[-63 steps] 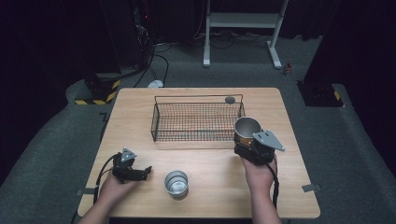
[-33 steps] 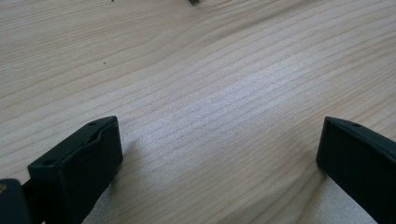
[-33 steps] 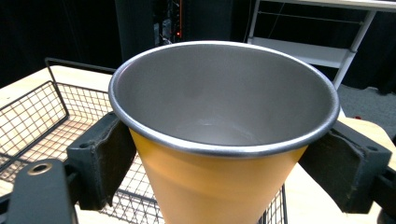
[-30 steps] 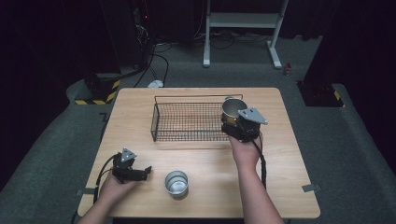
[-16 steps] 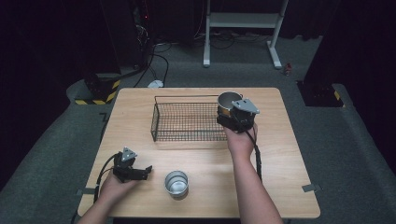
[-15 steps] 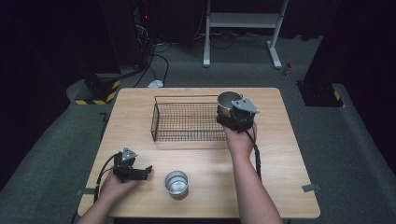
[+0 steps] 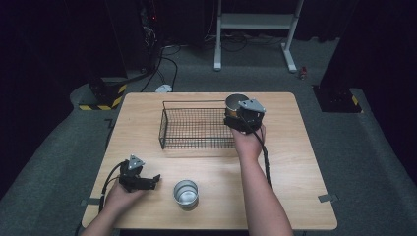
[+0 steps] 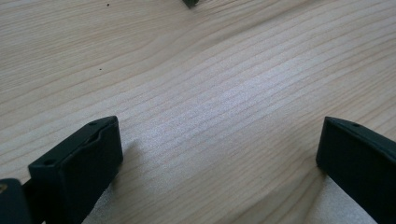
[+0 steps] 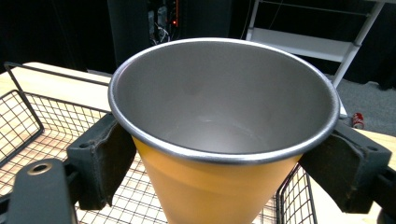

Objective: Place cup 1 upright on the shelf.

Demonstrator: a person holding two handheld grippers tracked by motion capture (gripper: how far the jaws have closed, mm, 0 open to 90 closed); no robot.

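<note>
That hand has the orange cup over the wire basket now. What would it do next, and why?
Probably lower it: the right gripper clamps the orange, steel-lined cup upright above the right end of the black wire basket, with bare mesh beneath. The jaws should likely open only once it rests on the basket floor.

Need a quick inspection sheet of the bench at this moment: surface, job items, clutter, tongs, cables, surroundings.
Surface: wooden table, light grain, bare between the items.
Job's things: orange cup with steel inside, upright, held over the right end of the black wire basket; steel cup stands on the table near the front edge.
Clutter: nothing seen.
Tongs: right tongs shut on the orange cup's sides; left tongs open, low over bare wood, holding nothing.
Cables: black cable runs along the right forearm; another cable loops from the left tongs.
Surroundings: grey carpet, white stand behind, yellow-black striped block at left.
</note>
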